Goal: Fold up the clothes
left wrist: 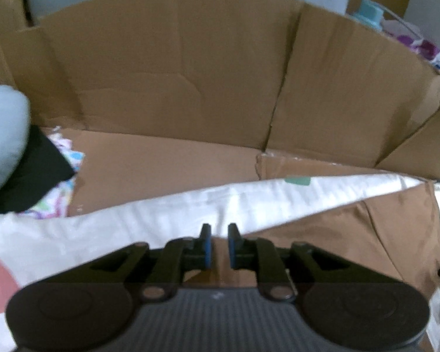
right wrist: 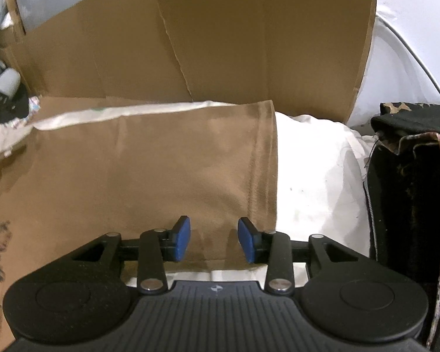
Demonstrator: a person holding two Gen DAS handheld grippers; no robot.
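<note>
The brown garment (right wrist: pixel 149 176) lies flat on a white sheet (right wrist: pixel 316 176) before the cardboard wall (right wrist: pixel 220 44); being soft, light and limp, it is best pinched at its hemmed edge, both left claw (left wrist: pixel 219 245) and right claw (right wrist: pixel 214 240) released, empty.

Lighting: dim, soft indoor, shadows faint. Left view: motion-blurred throughout. Right view: sharper, white sheet (right wrist: pixel 316 176) slightly overexposed. Fisheye bending, dark corners.

Plain brown garment (right wrist: pixel 167 176), white sheet (right wrist: pixel 316 176) with pastel patches, blue-padded jaws.
</note>
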